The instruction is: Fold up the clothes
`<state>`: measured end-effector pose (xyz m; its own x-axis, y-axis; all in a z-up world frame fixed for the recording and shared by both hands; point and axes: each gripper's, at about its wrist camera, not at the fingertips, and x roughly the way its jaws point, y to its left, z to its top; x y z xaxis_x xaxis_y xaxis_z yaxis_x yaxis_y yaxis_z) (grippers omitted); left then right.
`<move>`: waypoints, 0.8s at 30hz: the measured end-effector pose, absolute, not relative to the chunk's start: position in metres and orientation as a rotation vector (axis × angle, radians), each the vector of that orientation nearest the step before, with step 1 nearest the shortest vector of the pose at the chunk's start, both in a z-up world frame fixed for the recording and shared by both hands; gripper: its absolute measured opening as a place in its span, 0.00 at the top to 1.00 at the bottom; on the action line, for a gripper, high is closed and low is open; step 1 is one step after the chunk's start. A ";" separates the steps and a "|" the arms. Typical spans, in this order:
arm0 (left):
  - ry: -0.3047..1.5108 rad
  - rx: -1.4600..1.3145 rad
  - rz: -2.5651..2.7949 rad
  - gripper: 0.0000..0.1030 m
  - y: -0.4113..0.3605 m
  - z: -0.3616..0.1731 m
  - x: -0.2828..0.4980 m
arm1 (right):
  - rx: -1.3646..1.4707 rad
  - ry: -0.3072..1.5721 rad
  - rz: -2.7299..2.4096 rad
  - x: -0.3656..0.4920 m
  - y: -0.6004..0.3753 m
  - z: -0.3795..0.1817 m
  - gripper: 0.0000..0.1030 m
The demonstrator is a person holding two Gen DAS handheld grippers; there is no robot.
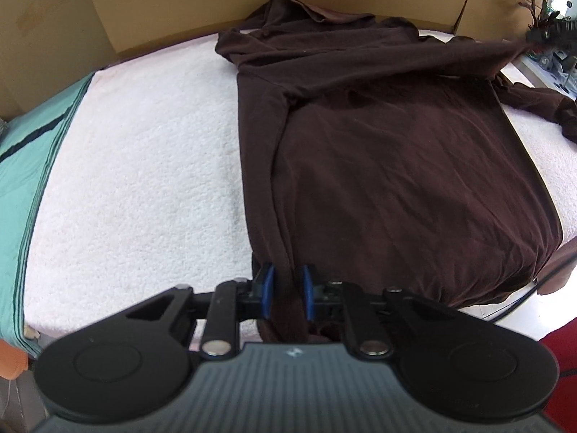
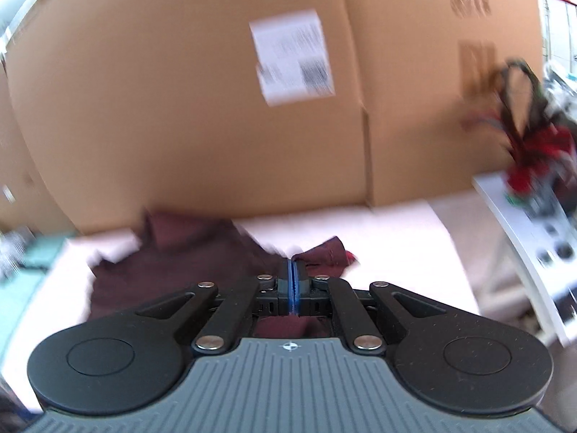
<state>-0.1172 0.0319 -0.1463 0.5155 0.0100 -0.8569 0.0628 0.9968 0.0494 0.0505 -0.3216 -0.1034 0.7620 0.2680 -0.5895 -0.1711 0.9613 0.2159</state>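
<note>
A white, nubbly towel point(image 1: 144, 166) covers the work surface. A dark brown long-sleeved garment point(image 1: 396, 151) lies spread directly on it, one sleeve folded across the body. A teal striped cloth point(image 1: 25, 166) lies along the towel's left edge.

I count one dark brown garment point(image 1: 378, 151) on one white towel point(image 1: 144, 166). I see two cardboard boxes point(image 2: 216, 108) behind it, one white label point(image 2: 294, 57) on a box, and my two tongs point(image 1: 286, 288).
</note>
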 end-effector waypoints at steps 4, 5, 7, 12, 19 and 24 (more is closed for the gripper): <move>1.032 0.109 -0.042 0.89 0.030 -0.142 -0.117 | 0.150 0.767 0.218 0.047 -0.331 -0.129 0.92; 1.038 0.122 -0.039 0.89 0.030 -0.144 -0.117 | 0.146 0.785 0.223 0.046 -0.331 -0.132 0.89; 1.050 0.146 -0.033 0.89 0.031 -0.147 -0.116 | 0.167 0.813 0.225 0.048 -0.333 -0.138 0.75; 1.063 0.165 -0.024 0.87 0.027 -0.150 -0.113 | 0.340 0.860 0.188 0.062 -0.350 -0.148 0.63; 1.062 0.161 0.024 0.79 0.023 -0.152 -0.112 | 0.420 0.840 0.178 0.082 -0.349 -0.149 0.62; 1.055 0.166 0.035 0.82 0.018 -0.153 -0.110 | 0.395 0.839 0.143 0.092 -0.341 -0.144 0.96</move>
